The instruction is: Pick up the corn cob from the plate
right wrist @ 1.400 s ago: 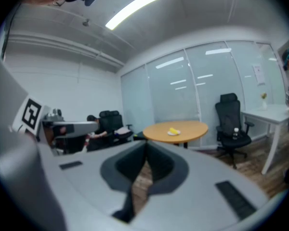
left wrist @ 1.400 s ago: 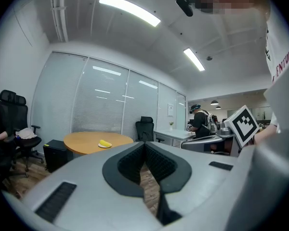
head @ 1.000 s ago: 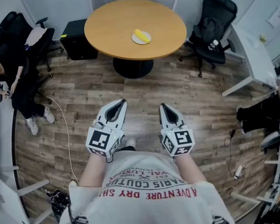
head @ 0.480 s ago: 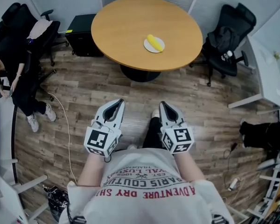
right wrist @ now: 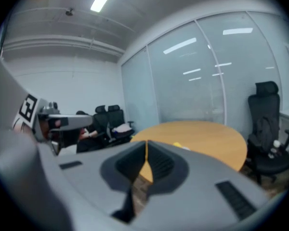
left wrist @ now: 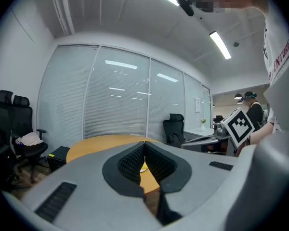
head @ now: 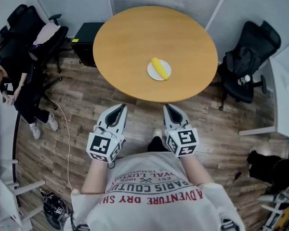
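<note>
White short-sleeved T-shirt (head: 154,196), red and black print. left gripper (head: 119,108), right gripper (head: 167,108): grey pointed shells, black-lined jaws, black-and-white marker cubes (head: 104,147).

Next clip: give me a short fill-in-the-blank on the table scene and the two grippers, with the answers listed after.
1. The corn cob lying on the white plate is ____ in colour.
2. The wooden table has a ____ top.
3. The left gripper and the right gripper both have their jaws ____, with nothing between them.
Missing words: yellow; round; shut.
</note>
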A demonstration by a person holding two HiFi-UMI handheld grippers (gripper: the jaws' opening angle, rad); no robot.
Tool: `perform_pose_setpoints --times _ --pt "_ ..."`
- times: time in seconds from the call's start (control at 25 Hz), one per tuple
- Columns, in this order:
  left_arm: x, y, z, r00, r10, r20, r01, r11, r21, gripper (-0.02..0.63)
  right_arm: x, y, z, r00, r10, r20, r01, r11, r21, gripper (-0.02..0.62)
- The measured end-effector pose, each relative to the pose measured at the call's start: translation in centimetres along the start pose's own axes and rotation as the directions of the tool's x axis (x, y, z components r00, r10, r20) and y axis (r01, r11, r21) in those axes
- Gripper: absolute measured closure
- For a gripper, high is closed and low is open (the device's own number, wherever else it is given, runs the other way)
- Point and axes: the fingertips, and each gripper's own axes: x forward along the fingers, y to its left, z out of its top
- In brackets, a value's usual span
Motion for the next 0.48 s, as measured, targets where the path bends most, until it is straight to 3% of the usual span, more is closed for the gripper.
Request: perform_pose_setpoints --times 0.12,0.48 --pt "4.9 0.8 0.7 0.999 0.042 0.001 -0.042 0.999 -0.022 0.571 2.9 -3.9 1.7 0.999 0.042 -0.015 -0.042 0.999 -0.002 0.566" --pt "16.0 0.6 0.6 0.999 0.054 -0.005 -0.054 0.997 -0.054 0.571 9.1 -11.9 2.9 0.991 0.108 -0.081 -0.108 0.994 0.009 0.566"
